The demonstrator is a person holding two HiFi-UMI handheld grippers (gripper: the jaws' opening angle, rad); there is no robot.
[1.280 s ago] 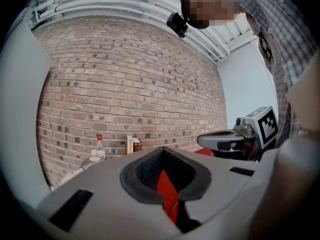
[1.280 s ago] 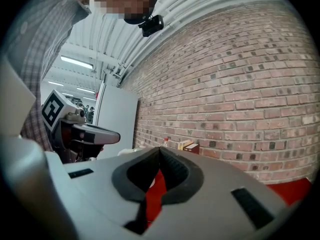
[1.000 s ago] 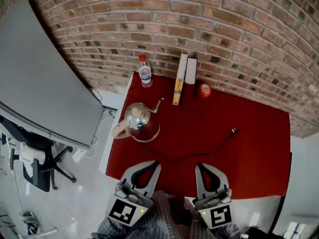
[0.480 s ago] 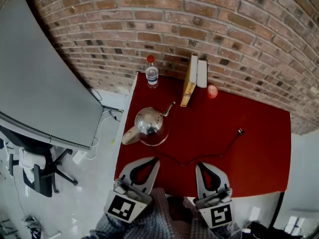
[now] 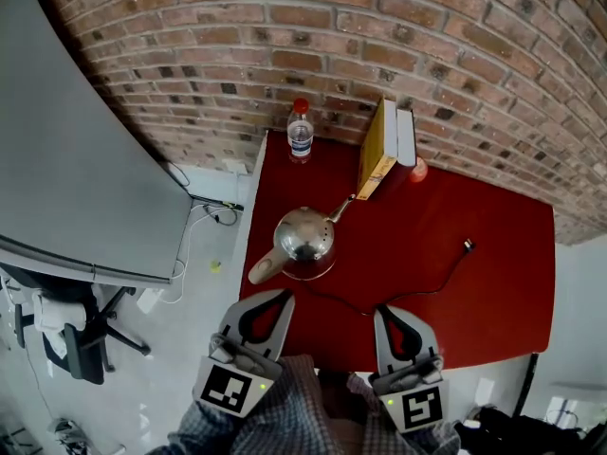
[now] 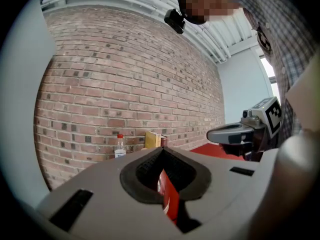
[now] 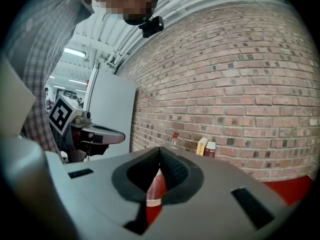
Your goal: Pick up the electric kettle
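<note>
The steel electric kettle [image 5: 303, 235] with a thin spout and a beige handle stands on the red table [image 5: 474, 292], near its left edge. Its black cord [image 5: 417, 287] trails right to a plug. My left gripper [image 5: 283, 297] is shut and empty, just short of the kettle's near side. My right gripper [image 5: 386, 311] is shut too, over the table's front edge. In the left gripper view the jaws [image 6: 162, 151] meet with only red table behind them. The kettle is hidden in both gripper views.
A water bottle [image 5: 300, 133] stands at the table's back left by the brick wall. Two books [image 5: 384, 150] lean there, with a red apple [image 5: 418, 170] beside them. A grey partition [image 5: 66, 159] and an office chair [image 5: 76, 335] are on the left.
Both grippers have moved forward toward the table and the kettle. The kettle, bottle and books appear nearer and lower in the head view.
</note>
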